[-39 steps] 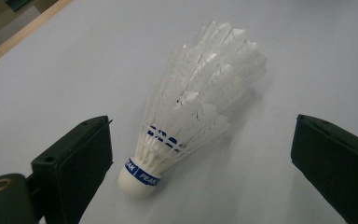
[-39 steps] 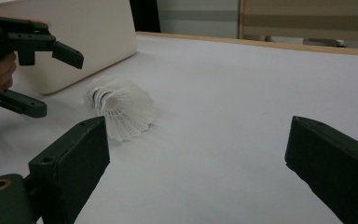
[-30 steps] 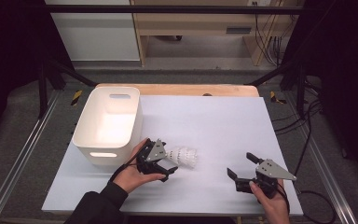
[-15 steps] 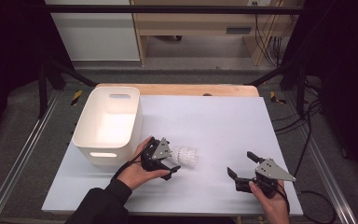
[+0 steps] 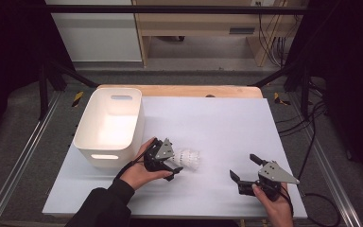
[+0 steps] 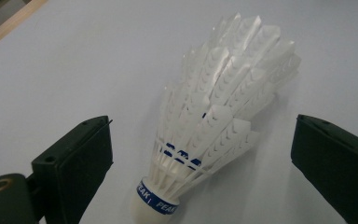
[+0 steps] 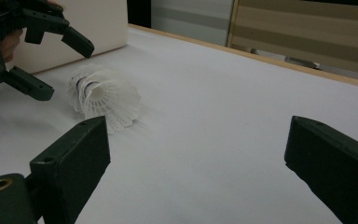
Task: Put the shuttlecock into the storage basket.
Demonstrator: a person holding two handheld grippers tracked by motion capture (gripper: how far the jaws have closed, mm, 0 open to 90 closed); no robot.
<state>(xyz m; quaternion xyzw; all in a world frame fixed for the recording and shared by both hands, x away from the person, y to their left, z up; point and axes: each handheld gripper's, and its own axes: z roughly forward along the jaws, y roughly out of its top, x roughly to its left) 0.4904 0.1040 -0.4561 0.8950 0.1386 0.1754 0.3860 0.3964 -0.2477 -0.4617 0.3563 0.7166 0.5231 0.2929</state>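
A white feather shuttlecock lies on its side on the white table sheet, left of centre. My left gripper is open, its jaws standing on either side of the cork end without touching it. In the left gripper view the shuttlecock, with a blue band at its cork, lies between the two spread jaws of that gripper, feathers pointing away. My right gripper is open with nothing in it near the front right edge. The right gripper view has its jaws spread, with the shuttlecock and the left gripper farther off.
A white plastic bin with handle slots stands at the table's left side, right beside my left hand. A wooden strip borders the far edge. Black frame bars and cables stand around the table.
My left gripper has edged a little to the right, bringing its open jaws around the shuttlecock's cork end. The right gripper and the shuttlecock have stayed put.
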